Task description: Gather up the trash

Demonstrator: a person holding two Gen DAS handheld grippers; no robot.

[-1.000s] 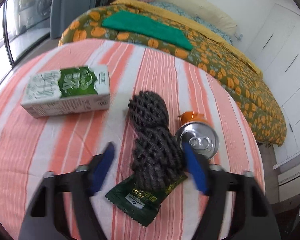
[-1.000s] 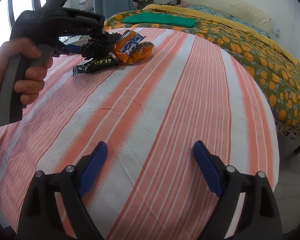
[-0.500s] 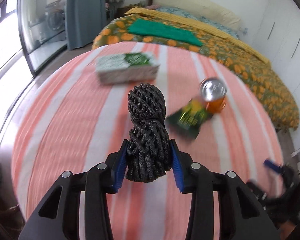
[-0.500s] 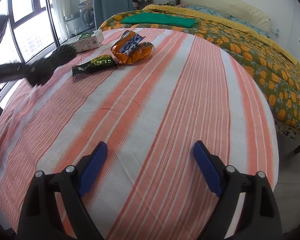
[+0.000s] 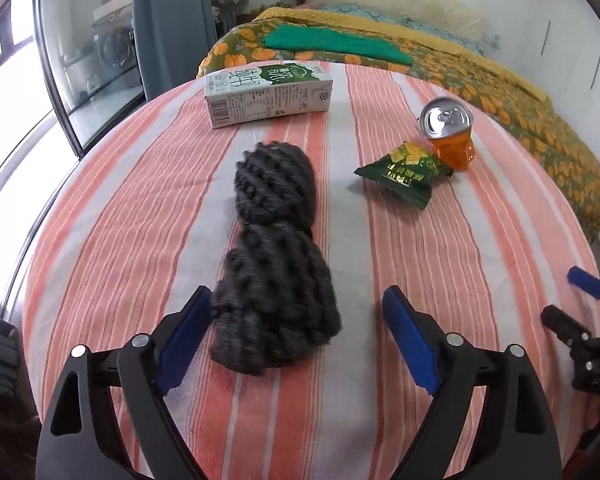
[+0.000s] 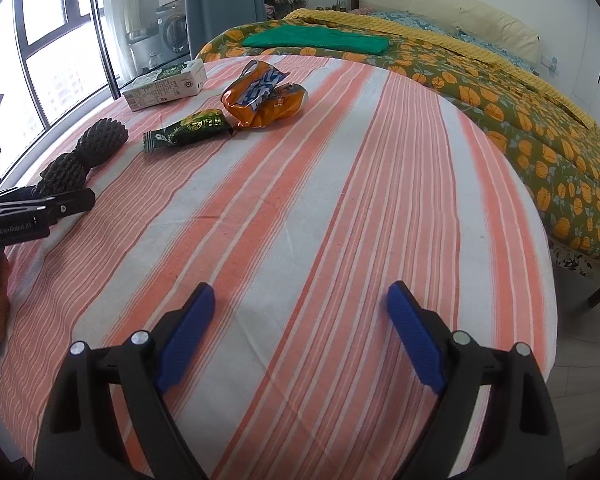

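A black foam net (image 5: 274, 264) lies on the round striped table (image 5: 479, 240), its near end between the open fingers of my left gripper (image 5: 298, 334). The net looks loose from both pads. It also shows in the right wrist view (image 6: 82, 158). A green snack wrapper (image 5: 403, 172), a crushed orange can (image 5: 449, 134) and a green-white milk carton (image 5: 268, 94) lie farther back. My right gripper (image 6: 300, 334) is open and empty over the near table. The left gripper's body (image 6: 32, 214) shows at the left edge of the right wrist view.
A bed with an orange-patterned cover (image 6: 499, 92) and a folded green cloth (image 6: 315, 40) stands beyond the table. Windows (image 6: 40, 52) and a grey curtain (image 5: 168, 20) are at the left. The table edge drops to the floor at the right (image 6: 587, 352).
My left gripper closed on the foam net and carried it toward the near left of the table. Now its fingers have opened and the net lies on the cloth. The right gripper stayed still.
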